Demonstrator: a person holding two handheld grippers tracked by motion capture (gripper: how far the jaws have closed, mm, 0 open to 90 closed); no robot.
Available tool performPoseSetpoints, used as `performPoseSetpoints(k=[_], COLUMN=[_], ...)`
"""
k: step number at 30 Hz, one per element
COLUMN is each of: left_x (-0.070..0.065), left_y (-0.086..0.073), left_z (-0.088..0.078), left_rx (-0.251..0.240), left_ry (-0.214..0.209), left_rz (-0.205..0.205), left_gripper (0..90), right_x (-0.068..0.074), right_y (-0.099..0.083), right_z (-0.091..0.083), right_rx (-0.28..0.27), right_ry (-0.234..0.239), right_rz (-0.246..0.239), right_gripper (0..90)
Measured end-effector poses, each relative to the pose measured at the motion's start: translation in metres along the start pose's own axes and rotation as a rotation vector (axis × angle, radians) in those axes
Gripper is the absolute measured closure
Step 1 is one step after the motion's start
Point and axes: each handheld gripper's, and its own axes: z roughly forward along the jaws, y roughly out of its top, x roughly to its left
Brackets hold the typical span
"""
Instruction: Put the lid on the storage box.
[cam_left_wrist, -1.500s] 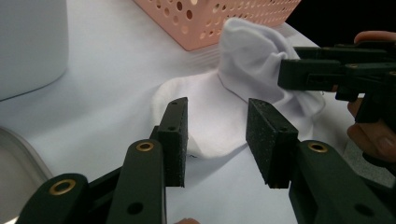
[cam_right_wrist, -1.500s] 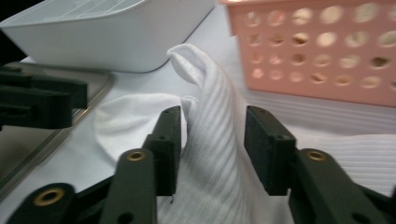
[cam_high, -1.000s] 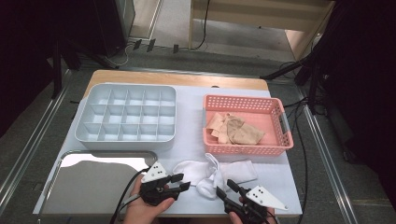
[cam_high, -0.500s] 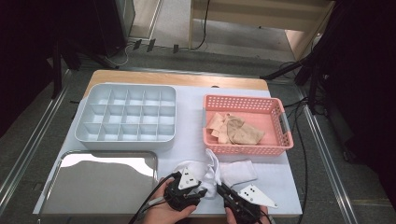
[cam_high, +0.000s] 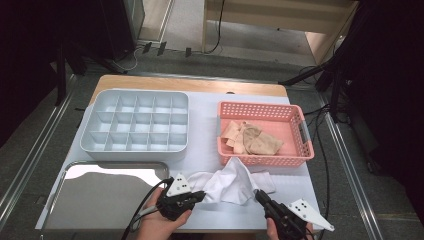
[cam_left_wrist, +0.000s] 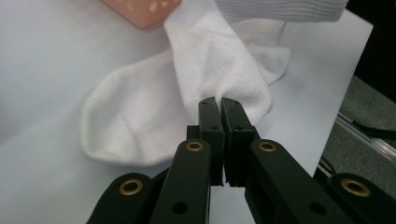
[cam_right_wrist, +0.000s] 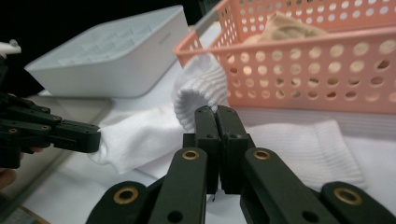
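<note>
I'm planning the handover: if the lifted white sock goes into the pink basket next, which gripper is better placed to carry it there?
Probably the right gripper: it pinches the white sock on the side nearer the pink basket. The left gripper grips the sock's far end, beside the metal tray.

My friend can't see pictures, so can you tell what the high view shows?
Two hand-held tools, the left tool and the right tool, each pinch a white sock at the near edge of a white table. Behind it sit a pink basket holding beige cloth, a grey divided tray and a shiny metal tray.
</note>
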Motion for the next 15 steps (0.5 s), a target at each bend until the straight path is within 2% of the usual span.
performPoseSetpoints(k=[3, 8, 10, 13, 14, 15], left_x=[0.005, 0.015, 0.019, 0.023, 0.025, 0.025], left_y=[0.001, -0.002, -0.003, -0.004, -0.006, -0.006], left_z=[-0.01, -0.022, -0.026, -0.027, -0.023, -0.023], left_rx=[-0.011, -0.011, -0.007, 0.019, 0.047, 0.047], left_ry=[-0.002, -0.027, -0.031, -0.039, -0.03, -0.03], left_rz=[-0.007, -0.032, -0.035, -0.037, -0.028, -0.028], left_gripper=[90.0, 90.0, 90.0, 90.0, 90.0, 89.9], right_x=[-0.005, -0.012, -0.015, -0.02, -0.026, -0.026], right_y=[0.009, 0.017, 0.017, 0.017, 0.014, 0.014], right_z=[-0.011, -0.03, -0.038, -0.042, -0.039, -0.039], right_rx=[-0.032, -0.063, -0.074, -0.068, -0.024, -0.024], right_ry=[0.014, -0.008, -0.012, -0.021, -0.035, -0.035], right_rz=[0.01, 0.014, 0.031, 0.057, 0.084, 0.084], right_gripper=[89.0, 89.0, 89.0, 89.0, 88.9, 88.9])
